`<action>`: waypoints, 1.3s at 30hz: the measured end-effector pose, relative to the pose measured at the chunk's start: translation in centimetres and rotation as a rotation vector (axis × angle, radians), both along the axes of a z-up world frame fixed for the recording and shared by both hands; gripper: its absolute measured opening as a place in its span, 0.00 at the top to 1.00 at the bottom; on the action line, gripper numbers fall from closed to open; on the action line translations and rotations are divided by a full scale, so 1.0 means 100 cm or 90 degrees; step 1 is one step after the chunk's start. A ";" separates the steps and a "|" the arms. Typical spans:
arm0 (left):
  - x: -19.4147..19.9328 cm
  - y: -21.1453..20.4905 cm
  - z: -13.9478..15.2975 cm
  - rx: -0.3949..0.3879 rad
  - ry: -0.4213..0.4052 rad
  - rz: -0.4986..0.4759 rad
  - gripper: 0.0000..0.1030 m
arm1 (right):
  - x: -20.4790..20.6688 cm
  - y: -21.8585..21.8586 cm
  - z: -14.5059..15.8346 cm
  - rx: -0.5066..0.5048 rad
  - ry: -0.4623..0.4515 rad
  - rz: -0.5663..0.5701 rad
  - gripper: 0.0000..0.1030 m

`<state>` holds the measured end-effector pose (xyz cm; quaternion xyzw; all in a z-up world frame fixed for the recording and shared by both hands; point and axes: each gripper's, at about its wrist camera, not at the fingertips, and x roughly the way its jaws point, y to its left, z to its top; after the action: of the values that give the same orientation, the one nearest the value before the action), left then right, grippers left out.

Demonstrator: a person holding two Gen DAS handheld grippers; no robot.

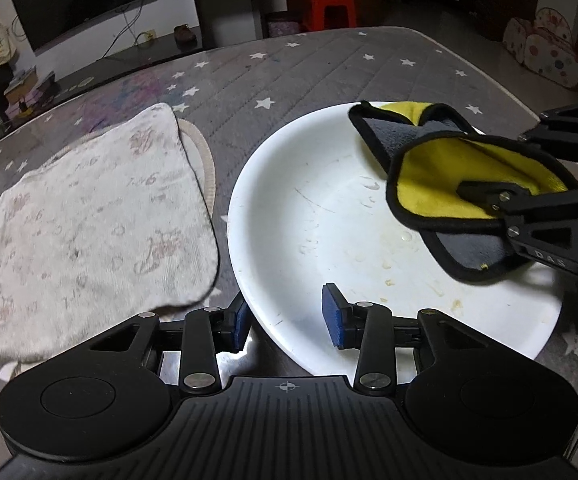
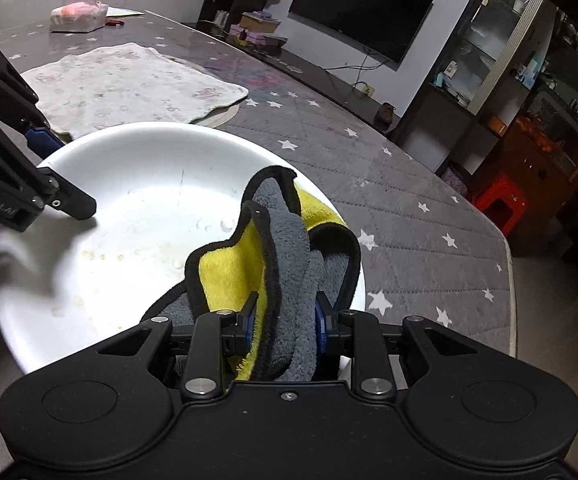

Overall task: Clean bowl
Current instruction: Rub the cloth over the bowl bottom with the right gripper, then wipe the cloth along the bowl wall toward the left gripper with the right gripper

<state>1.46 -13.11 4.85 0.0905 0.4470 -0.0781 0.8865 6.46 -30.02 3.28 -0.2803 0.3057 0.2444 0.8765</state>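
Right wrist: hand-held gripper clamps cloth.

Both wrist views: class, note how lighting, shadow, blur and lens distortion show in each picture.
Left wrist view: fisheye bends the table edge into a curve; the patterned cloth is slightly smeared; the room behind is dim. Right wrist view: the left gripper casts a soft shadow inside the white bowl; glare on the glossy tabletop near the tissue pack.
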 end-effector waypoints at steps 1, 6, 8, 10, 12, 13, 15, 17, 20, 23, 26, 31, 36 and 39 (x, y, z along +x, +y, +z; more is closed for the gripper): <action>0.001 0.000 0.000 0.001 0.000 -0.002 0.62 | 0.003 0.001 -0.001 0.003 0.001 -0.002 0.73; 0.004 0.001 0.000 0.002 -0.001 -0.010 0.62 | 0.016 0.008 -0.006 0.021 0.005 -0.013 0.73; 0.004 0.002 0.000 0.002 -0.001 -0.014 0.62 | 0.021 0.013 -0.008 0.029 0.005 -0.017 0.73; 0.004 0.002 0.000 0.002 -0.001 -0.017 0.62 | 0.026 0.017 -0.009 0.043 0.008 -0.022 0.73; 0.004 0.002 0.000 0.002 0.000 -0.017 0.62 | 0.030 0.019 -0.008 0.054 0.012 -0.025 0.73; 0.004 0.002 0.000 0.002 -0.001 -0.017 0.61 | 0.031 0.020 -0.008 0.058 0.014 -0.026 0.73; 0.004 0.001 -0.001 0.002 -0.002 -0.016 0.61 | 0.034 0.022 -0.008 0.067 0.018 -0.027 0.73; 0.003 0.001 -0.001 0.002 -0.003 -0.017 0.61 | 0.035 0.025 -0.007 0.079 0.024 -0.025 0.73; 0.003 0.002 -0.001 0.001 -0.003 -0.016 0.61 | 0.035 0.031 -0.007 0.087 0.029 -0.018 0.73; 0.003 0.002 -0.001 0.000 -0.004 -0.015 0.61 | 0.032 0.036 -0.006 0.084 0.029 -0.003 0.73; 0.004 0.002 -0.001 0.000 -0.005 -0.015 0.61 | 0.028 0.038 -0.005 0.083 0.033 0.006 0.73; 0.003 0.000 0.000 0.000 -0.005 -0.013 0.61 | 0.019 0.039 -0.004 0.078 0.037 0.019 0.73; 0.002 -0.004 0.001 0.005 -0.007 -0.012 0.60 | 0.003 0.037 -0.003 0.065 0.038 0.033 0.73; 0.001 -0.005 0.001 0.005 -0.008 -0.013 0.60 | -0.005 0.032 -0.003 0.062 0.040 0.033 0.73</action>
<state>1.53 -13.59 4.96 0.0988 0.4406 -0.0845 0.8882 5.93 -26.81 3.03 -0.2372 0.3131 0.2906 0.8725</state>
